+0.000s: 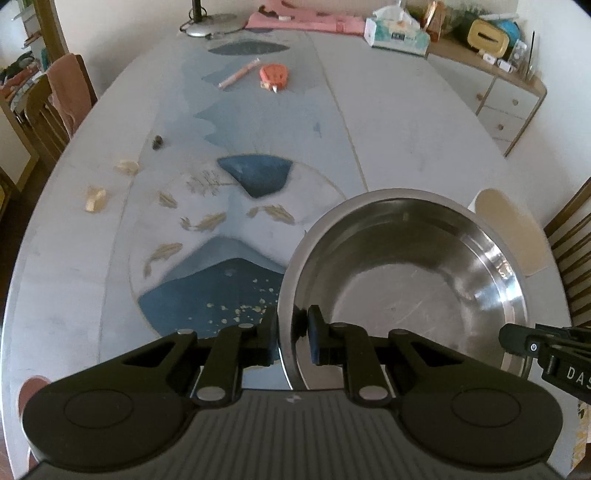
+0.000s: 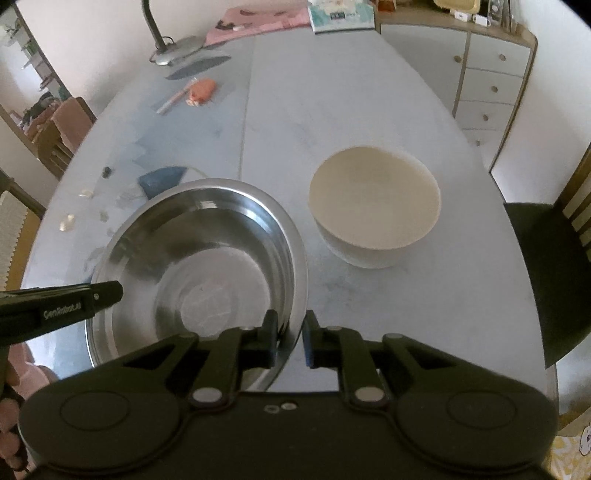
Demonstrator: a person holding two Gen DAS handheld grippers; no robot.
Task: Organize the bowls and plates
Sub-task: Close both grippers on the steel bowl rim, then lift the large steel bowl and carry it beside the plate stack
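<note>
Pale oval desk [image 1: 406,122] with blue mountain print, set against a cream wall [image 1: 122,22]. Wooden chairs [image 1: 48,118] stand left; a white drawer cabinet [image 2: 491,81] with wood trim stands right. A lamp base [image 1: 214,24] rests at the far edge.

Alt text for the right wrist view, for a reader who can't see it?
The right gripper is clamped on the near rim of a round stainless-steel bowl, with the left gripper at the bowl's left rim. A cream ceramic bowl stands apart to the right on the pale oval table.
</note>
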